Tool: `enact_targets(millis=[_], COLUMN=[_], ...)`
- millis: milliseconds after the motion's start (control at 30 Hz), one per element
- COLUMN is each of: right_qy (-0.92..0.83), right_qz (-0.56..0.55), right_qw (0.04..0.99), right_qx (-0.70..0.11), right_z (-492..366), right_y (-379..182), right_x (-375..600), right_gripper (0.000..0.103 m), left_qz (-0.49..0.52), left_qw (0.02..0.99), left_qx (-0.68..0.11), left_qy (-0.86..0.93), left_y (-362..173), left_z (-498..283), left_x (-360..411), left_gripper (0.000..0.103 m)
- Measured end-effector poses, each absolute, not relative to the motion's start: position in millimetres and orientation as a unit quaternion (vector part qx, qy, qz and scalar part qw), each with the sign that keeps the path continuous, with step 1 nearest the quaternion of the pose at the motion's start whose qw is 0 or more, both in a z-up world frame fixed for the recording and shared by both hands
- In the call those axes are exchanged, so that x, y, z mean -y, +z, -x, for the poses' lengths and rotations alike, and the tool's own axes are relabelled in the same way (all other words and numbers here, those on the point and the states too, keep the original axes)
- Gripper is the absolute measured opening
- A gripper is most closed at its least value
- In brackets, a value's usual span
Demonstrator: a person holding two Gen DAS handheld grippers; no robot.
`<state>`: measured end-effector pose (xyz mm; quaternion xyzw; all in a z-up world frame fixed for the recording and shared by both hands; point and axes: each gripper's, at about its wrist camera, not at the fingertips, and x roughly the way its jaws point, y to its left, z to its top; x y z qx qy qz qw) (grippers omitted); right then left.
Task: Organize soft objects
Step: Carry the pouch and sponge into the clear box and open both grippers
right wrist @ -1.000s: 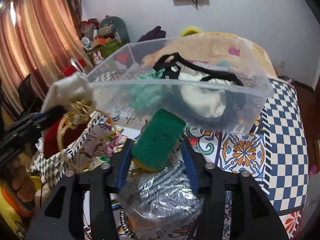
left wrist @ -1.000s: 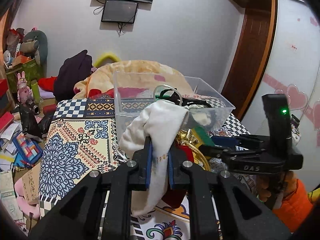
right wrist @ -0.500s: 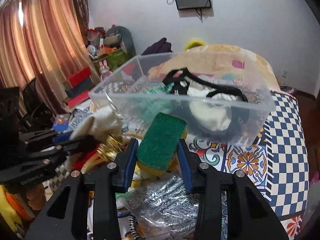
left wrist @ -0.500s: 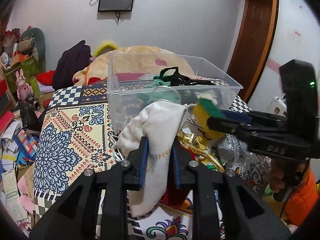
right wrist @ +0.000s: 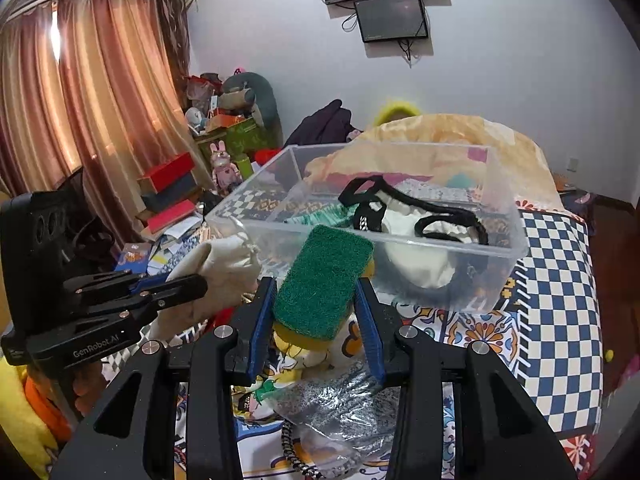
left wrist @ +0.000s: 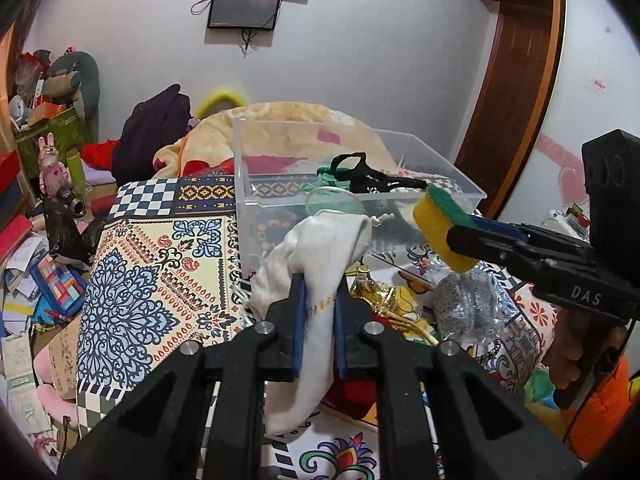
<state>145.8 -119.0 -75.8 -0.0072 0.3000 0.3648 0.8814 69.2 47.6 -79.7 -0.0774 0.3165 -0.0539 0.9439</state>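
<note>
While the left gripper (left wrist: 319, 304) clamped one cream cloth pouch (left wrist: 320, 248), the right gripper (right wrist: 316, 300) pinched one green-yellow sponge (right wrist: 324, 280); one clear bin (right wrist: 500, 256) stood at twelve o'clock.

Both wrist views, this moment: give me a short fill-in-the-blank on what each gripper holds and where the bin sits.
1. The left gripper is shut on a white ____.
2. The right gripper holds a sponge whose top face is ____.
3. The clear bin already holds a ____ strap.

Missing words: cloth; green; black
</note>
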Motion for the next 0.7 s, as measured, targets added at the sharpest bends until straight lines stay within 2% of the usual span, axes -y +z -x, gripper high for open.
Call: enact_targets(millis=[367,700], right_qy=[0.351,0.321], right_qz=[-0.006,0.003], right_qw=[0.9,0.919], right_qx=[-0.261,-0.228], right_z=[-139.9,-154.9], right_y=[-48.6,-25.9], right_x=[137.2,138.6], right_gripper=[0.037,0.037], left_qz=[0.063,0.03], left_qw=[0.966,0.979], left_qx=[-0.244,-0.2], left_qy=[-0.053,-0.041], left_y=[-26.5,3.2], left_z=[-46.9,-76.7], left_x=[-41.2,-31.7], left_gripper=[0.009,0.009])
